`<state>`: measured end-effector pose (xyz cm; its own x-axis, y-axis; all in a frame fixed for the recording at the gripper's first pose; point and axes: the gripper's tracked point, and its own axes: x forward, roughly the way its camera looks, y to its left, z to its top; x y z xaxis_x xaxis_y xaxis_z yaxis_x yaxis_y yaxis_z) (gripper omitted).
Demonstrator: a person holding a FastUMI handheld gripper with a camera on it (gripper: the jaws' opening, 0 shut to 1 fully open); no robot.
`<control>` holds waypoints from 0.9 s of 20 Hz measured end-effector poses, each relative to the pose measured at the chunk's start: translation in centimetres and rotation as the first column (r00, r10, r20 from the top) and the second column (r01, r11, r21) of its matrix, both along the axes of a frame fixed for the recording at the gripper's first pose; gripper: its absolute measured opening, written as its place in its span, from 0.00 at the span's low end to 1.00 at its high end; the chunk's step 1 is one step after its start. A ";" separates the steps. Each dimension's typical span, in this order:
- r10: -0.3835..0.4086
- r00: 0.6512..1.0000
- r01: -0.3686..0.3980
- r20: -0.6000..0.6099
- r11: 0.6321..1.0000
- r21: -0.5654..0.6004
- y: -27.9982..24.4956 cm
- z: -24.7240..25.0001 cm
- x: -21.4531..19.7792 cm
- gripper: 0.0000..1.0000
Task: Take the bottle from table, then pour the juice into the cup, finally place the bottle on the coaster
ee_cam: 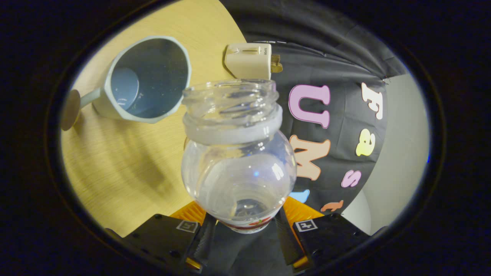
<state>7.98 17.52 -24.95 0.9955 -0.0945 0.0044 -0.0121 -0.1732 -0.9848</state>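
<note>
One bottle, one cup, one coaster, one white plug, one table.

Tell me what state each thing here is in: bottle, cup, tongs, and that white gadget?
Bottle: uncapped, clear, held tilted between the tongs.
Cup: open mouth in view, nothing visible inside, on the wooden table.
Tongs: shut on the bottle.
White gadget: at the table's edge, beyond the bottle.

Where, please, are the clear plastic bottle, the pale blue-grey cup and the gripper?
clear plastic bottle (238, 168): gripper view, rounded shoulder, held between both fingers.
pale blue-grey cup (153, 76): gripper view, inner wall.
gripper (245, 232): gripper view, midway between fingertips.
</note>
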 end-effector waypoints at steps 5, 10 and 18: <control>-0.006 1.000 0.006 -0.011 1.000 -0.027 0.2 -0.2 0.3 0.76; -0.001 1.000 0.000 -0.015 0.998 -0.069 0.9 0.0 0.5 0.76; 0.007 0.999 -0.012 -0.037 0.990 -0.138 1.0 0.1 0.5 0.76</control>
<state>8.48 18.57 -24.88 0.9961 -0.0857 -0.0192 -0.0448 -0.3076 -0.9505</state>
